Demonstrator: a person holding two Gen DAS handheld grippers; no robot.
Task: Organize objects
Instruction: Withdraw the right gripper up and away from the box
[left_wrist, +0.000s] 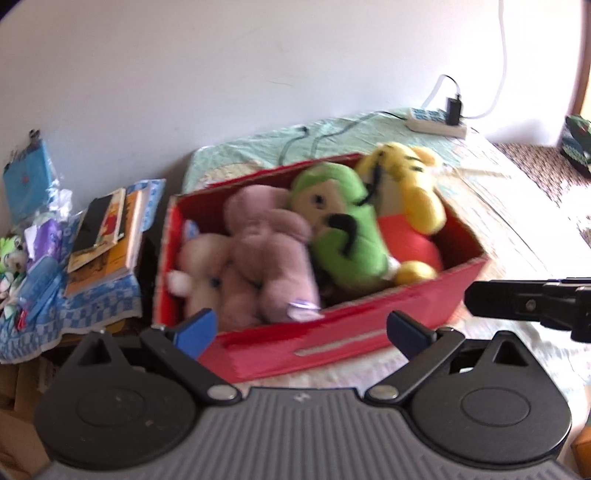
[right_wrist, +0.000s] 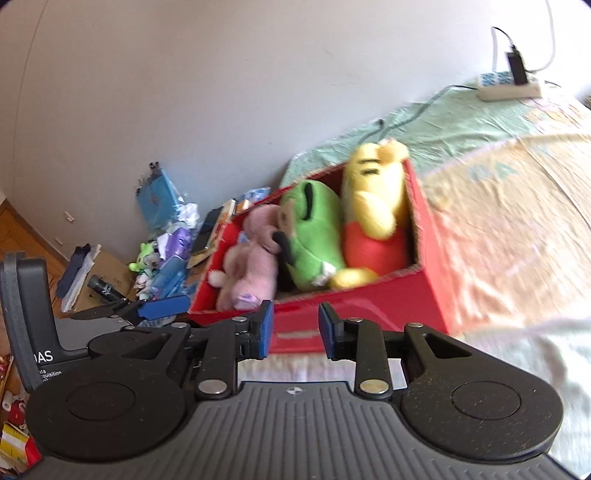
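Inside the red box (left_wrist: 369, 328) near the bed's (right_wrist: 517, 221) left edge lie, left to right, a pink plush (left_wrist: 258, 251), a green plush (left_wrist: 343, 229) and a yellow plush (left_wrist: 410, 192), packed touching. Left gripper (left_wrist: 301, 332) is spread wide and empty before the box; right gripper (right_wrist: 295, 330) looks partly open, holding nothing.

Box bottom (left_wrist: 332, 295) hidden under toys; dark object (left_wrist: 578, 144) cut by edge.

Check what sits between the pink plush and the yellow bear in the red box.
The green plush lies between the pink plush and yellow bear, touching both; both wrist views show it.
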